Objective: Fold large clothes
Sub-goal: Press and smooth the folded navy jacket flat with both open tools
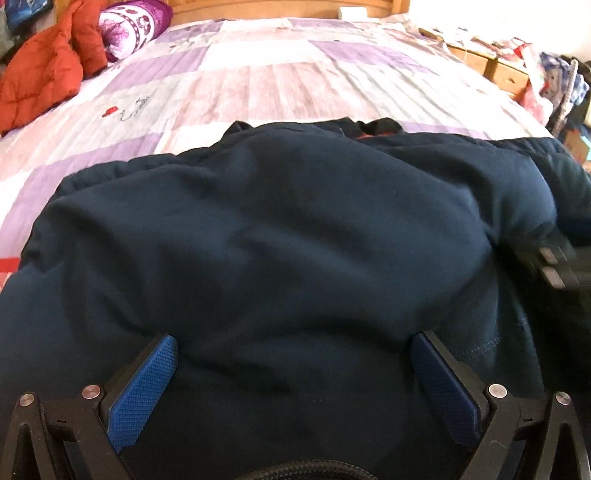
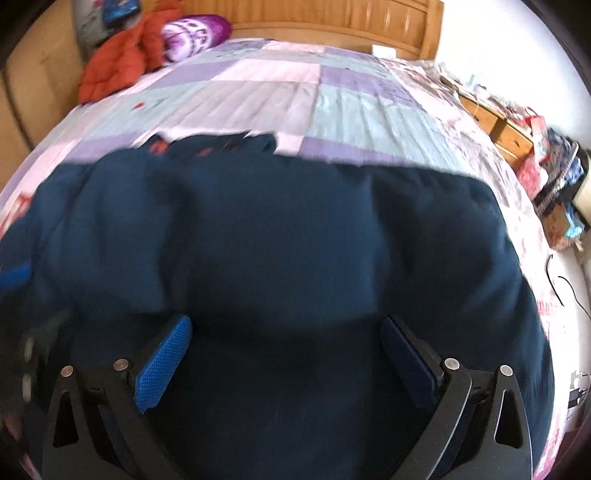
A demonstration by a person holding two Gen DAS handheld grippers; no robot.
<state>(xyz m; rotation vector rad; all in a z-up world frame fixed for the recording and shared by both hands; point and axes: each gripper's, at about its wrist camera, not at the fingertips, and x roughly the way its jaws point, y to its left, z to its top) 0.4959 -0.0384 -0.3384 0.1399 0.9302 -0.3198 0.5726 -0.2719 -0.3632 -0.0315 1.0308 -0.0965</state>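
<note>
Both grippers hang wide open above a large dark navy fabric garment point(image 1: 288, 236) spread across the near part of a bed, and neither has hold of anything. Left gripper point(image 1: 293, 345): its two blue textured pads point(image 1: 142, 391) stand far apart, with the navy cloth filling the gap between them and running on ahead; whether the pads touch the cloth cannot be told. Right gripper point(image 2: 286, 328): its blue pads point(image 2: 162, 363) are likewise spread wide over the same garment, which lies directly below and ahead of it, blurred in this view. In the left wrist view, the right gripper shows as a blurred dark shape to the right of the left one, over the garment's right edge.

Beyond the garment's far edge, a small reddish patch shows at what looks like its collar point(image 1: 369, 133). Farther ahead stretches a quilted bedspread in purple, pink and pale green squares point(image 1: 258, 74). At the far left lie a crumpled orange puffy jacket point(image 1: 40, 77) and, touching it, a purple-and-white patterned pillow point(image 1: 136, 26). A wooden headboard point(image 2: 332, 26) closes off the far end.
</note>
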